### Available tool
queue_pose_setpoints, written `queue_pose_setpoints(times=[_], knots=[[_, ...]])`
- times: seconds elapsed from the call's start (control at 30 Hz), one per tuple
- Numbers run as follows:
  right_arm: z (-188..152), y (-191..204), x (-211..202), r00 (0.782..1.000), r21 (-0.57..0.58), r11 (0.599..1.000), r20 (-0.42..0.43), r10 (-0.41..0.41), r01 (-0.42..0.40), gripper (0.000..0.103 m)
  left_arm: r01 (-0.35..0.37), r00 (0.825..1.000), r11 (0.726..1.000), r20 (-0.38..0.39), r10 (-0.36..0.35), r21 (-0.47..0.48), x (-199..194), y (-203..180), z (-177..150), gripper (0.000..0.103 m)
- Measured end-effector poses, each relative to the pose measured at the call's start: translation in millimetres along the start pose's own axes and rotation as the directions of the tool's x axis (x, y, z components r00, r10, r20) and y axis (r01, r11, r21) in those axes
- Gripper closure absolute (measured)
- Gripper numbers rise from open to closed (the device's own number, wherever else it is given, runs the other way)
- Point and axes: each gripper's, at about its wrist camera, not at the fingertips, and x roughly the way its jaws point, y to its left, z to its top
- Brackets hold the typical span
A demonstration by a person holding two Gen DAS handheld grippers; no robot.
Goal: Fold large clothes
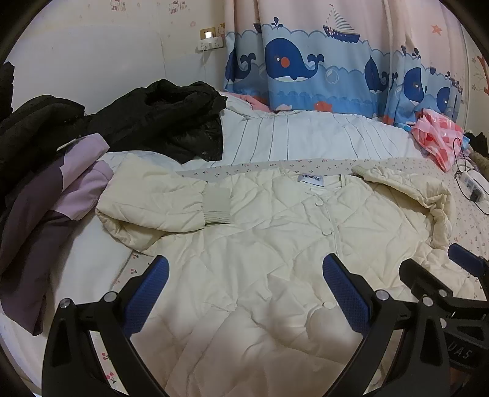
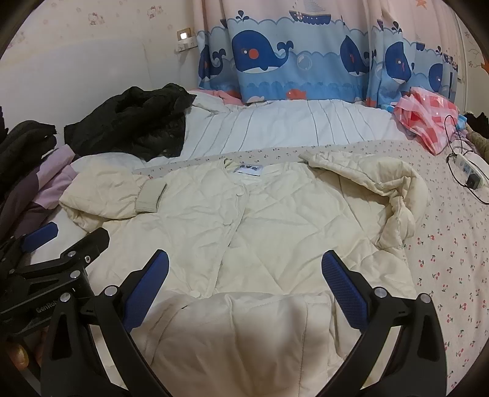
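cream jacket [image 1: 259,244] flat, buttoned, sleeves in | L grip [image 1: 244,290] wide, empty | R grip [image 2: 244,287] wide, empty

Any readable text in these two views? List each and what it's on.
"GenRob", cut off at the edge: on the left gripper body, right wrist view.
"UAS", partial: on the right gripper body, left wrist view.
Neck label on the cream jacket: blue print, too blurred to read.
Wallpaper cartoons and curtain: pictures only, no legible words.
Power strip: no markings readable.
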Motion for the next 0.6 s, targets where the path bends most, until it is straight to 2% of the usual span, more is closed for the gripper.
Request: queue_pose_setpoints(times=[0.4,0.53,0.6], knots=[[-0.8,-2.0,7.1,1.0,0.002,1.0,-0.021,-0.02,0.02,0.006,0.016,1.0,1.0,-0.019,-0.016,-0.016,6.2,-1.4,4.1,0.006],[0.2,1.7,7.2,0.997,-0.05,0.996,-0.014,-0.071,0.07,0.006,0.025,0.999,1.0,-0.031,-0.025,-0.014,8.3,-2.0,5.6,0.006],[3.3,4.9,7.1,0.992,-0.114,0.986,0.001,-0.125,0.124,0.006,0.038,0.998,0.999,-0.044,-0.038,-0.018,9.7,-1.7,6.8,0.006]])
